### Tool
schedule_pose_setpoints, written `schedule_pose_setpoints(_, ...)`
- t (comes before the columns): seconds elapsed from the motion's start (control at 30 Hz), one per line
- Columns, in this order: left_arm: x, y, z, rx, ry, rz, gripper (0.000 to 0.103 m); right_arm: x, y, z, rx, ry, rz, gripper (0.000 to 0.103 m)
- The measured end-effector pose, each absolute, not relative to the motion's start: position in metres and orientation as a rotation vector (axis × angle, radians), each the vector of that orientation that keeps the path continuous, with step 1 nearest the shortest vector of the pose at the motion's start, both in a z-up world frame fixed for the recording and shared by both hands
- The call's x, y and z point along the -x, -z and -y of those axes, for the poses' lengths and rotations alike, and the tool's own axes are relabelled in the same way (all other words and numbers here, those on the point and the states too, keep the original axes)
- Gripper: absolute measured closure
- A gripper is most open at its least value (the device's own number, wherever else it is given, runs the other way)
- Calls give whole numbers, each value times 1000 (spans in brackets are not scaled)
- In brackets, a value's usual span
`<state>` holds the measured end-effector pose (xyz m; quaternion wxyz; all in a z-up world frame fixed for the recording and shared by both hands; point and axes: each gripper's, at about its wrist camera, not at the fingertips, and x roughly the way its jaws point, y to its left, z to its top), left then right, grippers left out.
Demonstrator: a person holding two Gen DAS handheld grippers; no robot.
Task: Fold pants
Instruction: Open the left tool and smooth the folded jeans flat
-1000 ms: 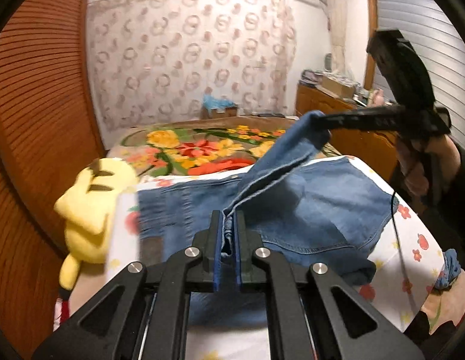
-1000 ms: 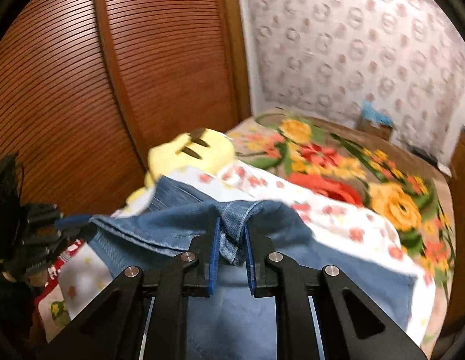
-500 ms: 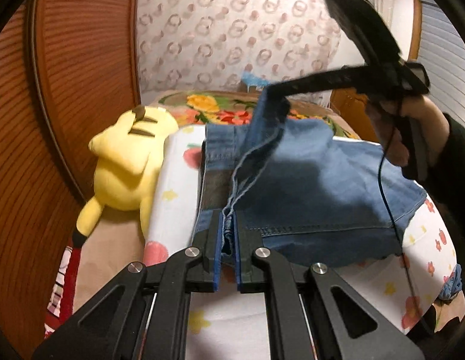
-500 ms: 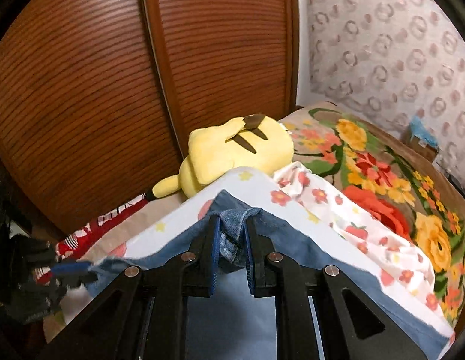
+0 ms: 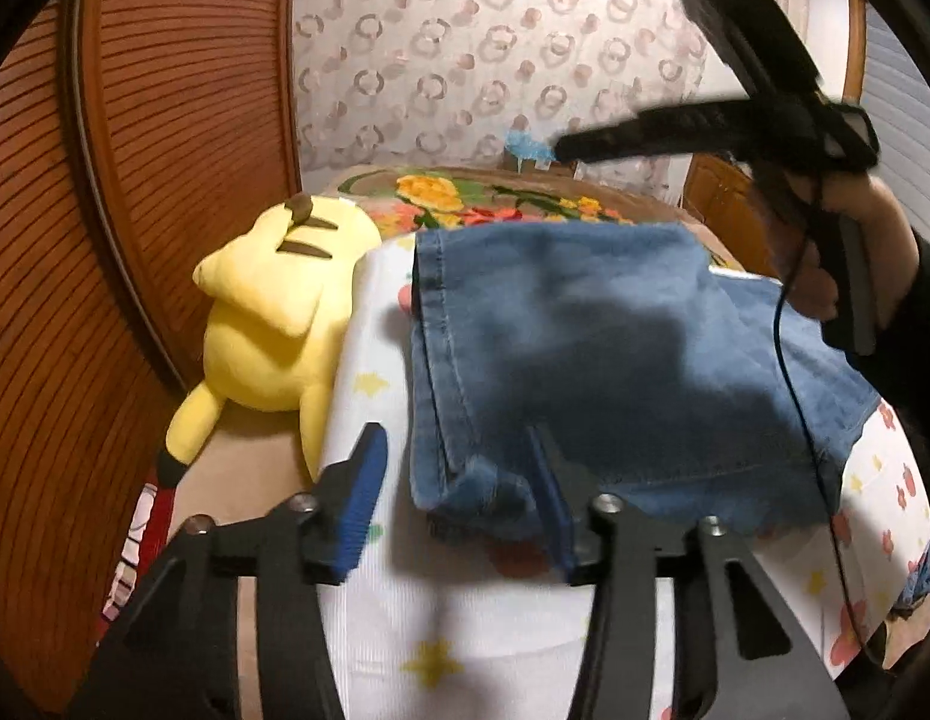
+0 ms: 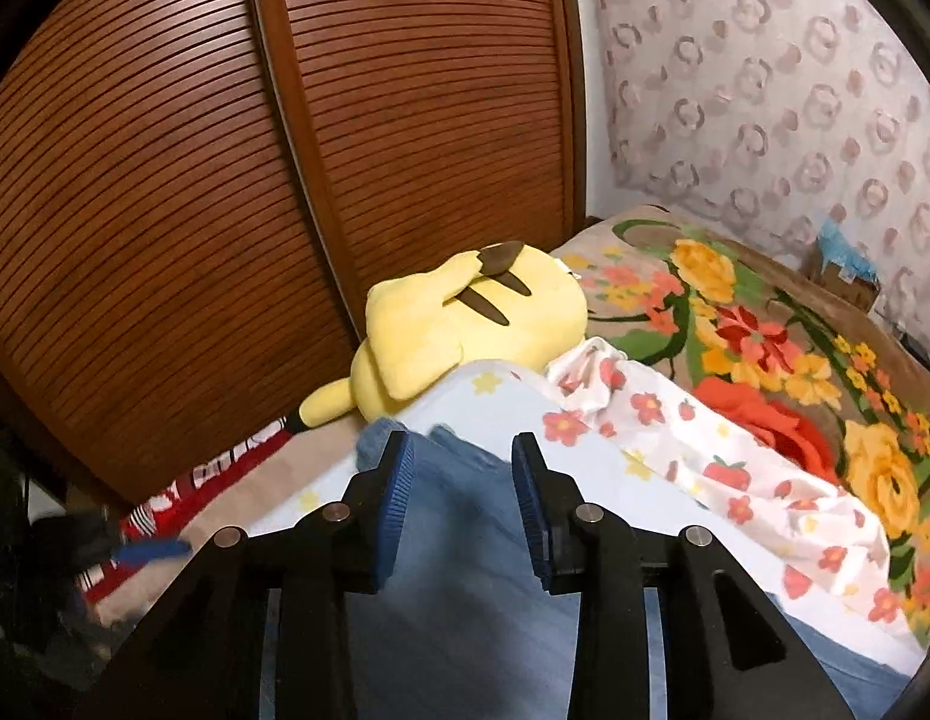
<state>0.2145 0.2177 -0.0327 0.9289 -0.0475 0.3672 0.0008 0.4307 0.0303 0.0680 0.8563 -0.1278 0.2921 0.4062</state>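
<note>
The pants [image 5: 615,348] lie folded on the flowered white sheet [image 5: 483,630] on the bed, right of the yellow plush toy [image 5: 279,312]; the left gripper [image 5: 459,498] has just been opening, jaws apart with the near denim corner loose between them; the right gripper [image 6: 462,504] has just been opening too, apart above the denim, clamping nothing.

Yellow plush toy [image 6: 465,324] lies face down along the bed's edge — just beside the louvered wooden doors [image 6: 273,168]. White flower-print sheet [image 6: 693,450] is spread over a floral blanket [image 6: 765,324]. Circle-patterned wallpaper [image 5: 465,48] behind — small box with blue material [image 6: 843,276] against it.
</note>
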Motion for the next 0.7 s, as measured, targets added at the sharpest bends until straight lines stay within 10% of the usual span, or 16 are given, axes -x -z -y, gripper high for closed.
schedule_pose_setpoints(0.17,-224,24,-209,70,11,-732,52,-411,-78,24,231,-804,-576,68)
schedule_pose_setpoints(0.3,-226,16,-195,63,43,-698,23,-389,-87,78,200,-758,-526,68)
schedule_pose_setpoints(0.7,-239,-5,-120,21,162,-655,23,-298,-87,244,136,-576,-486,67)
